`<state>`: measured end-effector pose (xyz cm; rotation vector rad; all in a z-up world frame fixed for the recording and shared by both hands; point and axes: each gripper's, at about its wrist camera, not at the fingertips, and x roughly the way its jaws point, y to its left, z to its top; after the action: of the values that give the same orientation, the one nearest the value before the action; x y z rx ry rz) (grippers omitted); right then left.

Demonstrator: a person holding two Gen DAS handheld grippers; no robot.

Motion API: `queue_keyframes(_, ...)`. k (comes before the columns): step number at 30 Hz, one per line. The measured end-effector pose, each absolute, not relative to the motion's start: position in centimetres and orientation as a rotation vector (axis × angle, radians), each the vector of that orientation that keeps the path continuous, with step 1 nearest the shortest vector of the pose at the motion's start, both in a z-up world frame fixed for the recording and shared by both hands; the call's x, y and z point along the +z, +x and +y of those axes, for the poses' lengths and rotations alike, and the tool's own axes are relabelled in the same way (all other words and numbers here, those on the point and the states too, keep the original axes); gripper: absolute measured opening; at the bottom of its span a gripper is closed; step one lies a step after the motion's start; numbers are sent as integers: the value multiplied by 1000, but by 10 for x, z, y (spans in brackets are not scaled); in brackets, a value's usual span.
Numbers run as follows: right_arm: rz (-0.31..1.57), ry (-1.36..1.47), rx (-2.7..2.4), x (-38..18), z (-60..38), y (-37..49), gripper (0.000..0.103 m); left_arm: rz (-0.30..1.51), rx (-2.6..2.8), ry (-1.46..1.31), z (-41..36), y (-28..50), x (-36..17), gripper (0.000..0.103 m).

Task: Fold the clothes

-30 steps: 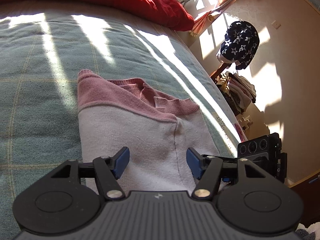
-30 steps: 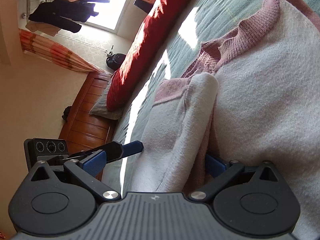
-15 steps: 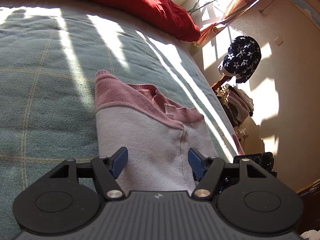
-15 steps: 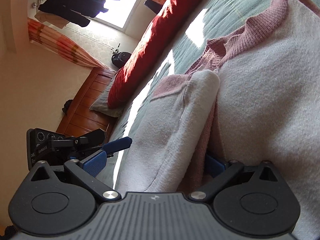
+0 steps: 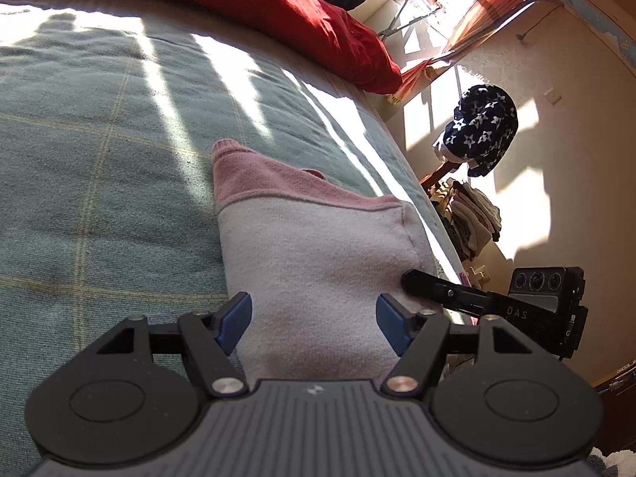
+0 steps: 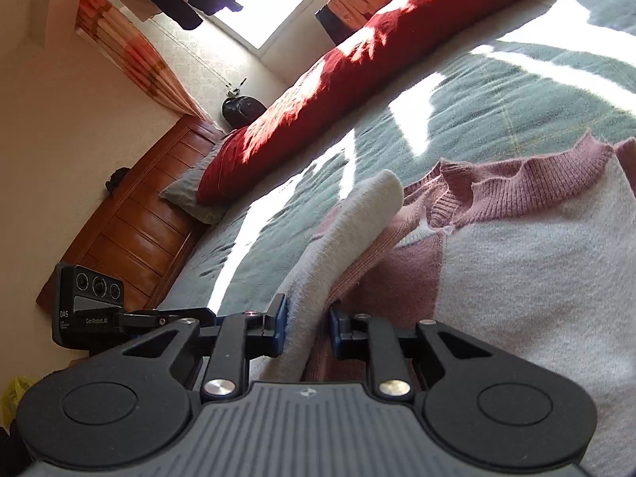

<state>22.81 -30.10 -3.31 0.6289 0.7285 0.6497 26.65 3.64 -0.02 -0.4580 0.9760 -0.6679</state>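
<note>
The sweater (image 6: 516,278) lies on the bed (image 6: 497,91), near the red pillow (image 6: 338,79). The right gripper (image 6: 306,326) has just closed and clamps the sleeve (image 6: 342,238). The left gripper (image 5: 314,318) stands open over the sweater.

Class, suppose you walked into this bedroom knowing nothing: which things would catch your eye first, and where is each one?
First, the pink and white sweater spread on the green checked blanket, its folded side pinched in the right gripper. Next, the long red pillow lying in the sun along the bed's far edge. The left gripper hovers open over the sweater's near end.
</note>
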Motion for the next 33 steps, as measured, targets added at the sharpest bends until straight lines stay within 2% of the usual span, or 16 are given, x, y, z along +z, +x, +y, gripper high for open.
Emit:
queue_keyframes(6,720,484,626,12,-309,237,23,970,-686,-449,32,260,4,70)
queue_keyframes(11,724,452,575,24,-336,233,23,974,-707,-431,22,261,6,70)
queue_keyframes(18,789,552,452,-5,-395,228,23,993,-743,-412,3,263,2,71)
queue_keyframes(25,898,654,379,-62,-416,231,24,1024,-766,-392,-18,263,-3,71)
queue_keyframes(33,796,597,403,-15,-429,234,23,1008,-773,-384,-24,263,4,72)
